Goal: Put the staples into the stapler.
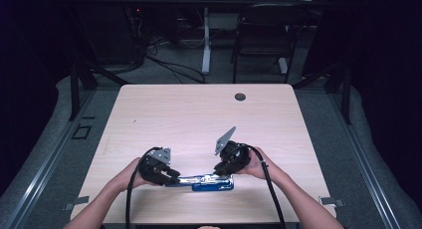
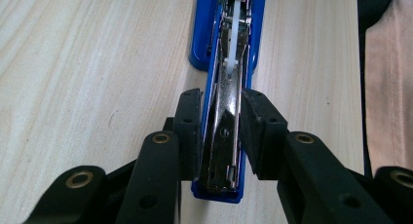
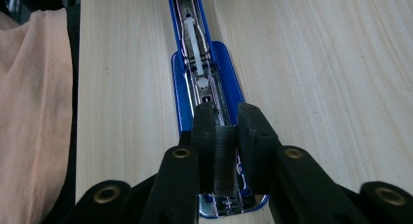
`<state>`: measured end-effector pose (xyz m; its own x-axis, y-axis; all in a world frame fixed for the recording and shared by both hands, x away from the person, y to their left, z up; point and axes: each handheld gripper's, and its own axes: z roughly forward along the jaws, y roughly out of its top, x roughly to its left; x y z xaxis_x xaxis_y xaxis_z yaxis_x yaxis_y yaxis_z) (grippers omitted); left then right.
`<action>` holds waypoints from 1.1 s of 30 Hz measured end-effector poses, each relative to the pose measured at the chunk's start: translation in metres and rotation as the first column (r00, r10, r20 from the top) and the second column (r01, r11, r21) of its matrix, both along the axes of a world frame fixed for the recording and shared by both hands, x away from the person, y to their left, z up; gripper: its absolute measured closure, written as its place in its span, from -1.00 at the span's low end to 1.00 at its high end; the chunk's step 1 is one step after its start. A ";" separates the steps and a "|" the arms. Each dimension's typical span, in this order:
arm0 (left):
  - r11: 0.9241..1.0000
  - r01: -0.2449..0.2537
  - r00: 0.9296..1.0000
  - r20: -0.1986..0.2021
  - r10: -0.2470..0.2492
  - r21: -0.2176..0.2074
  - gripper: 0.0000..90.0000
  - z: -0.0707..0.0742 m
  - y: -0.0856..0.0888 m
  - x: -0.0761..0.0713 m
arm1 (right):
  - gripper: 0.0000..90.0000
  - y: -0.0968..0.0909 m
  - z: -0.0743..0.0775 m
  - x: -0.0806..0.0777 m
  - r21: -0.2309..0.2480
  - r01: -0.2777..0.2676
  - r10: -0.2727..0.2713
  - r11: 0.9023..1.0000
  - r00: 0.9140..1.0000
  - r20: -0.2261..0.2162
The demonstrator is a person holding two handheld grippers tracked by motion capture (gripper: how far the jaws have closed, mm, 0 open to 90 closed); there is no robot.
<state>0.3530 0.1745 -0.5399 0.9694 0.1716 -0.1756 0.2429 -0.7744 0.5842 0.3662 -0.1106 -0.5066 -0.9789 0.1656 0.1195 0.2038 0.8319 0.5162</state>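
Observation:
A blue stapler [image 1: 206,182] lies swung open and flat near the front edge of the wooden table [image 1: 199,114]. My left gripper [image 1: 171,176] is shut on its left end. In the left gripper view the pads [image 2: 258,131] press both sides of the stapler [image 2: 229,87] and its metal channel. My right gripper [image 1: 221,169] hovers over the other end. In the right gripper view it [image 3: 226,136] is shut on a dark strip of staples [image 3: 225,165], held upright just above the open magazine of the stapler [image 3: 229,83]. A white pusher sits in the channel.
A round cable hole [image 1: 240,96] sits at the table's far side. A black chair [image 1: 263,35] and cables stand on the floor beyond. The person's light clothing [image 3: 34,112] borders the table's near edge.

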 end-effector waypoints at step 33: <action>1.000 -0.001 1.000 0.004 0.001 0.019 0.55 0.001 -0.001 0.001 | 0.75 0.004 -0.008 0.001 0.027 -0.039 0.040 0.999 0.999 -0.014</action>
<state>0.3543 0.1740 -0.5384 0.9699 0.1754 -0.1689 0.2413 -0.7851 0.5704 0.3675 -0.1067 -0.5145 -0.9828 0.1233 0.1374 0.1785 0.8256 0.5353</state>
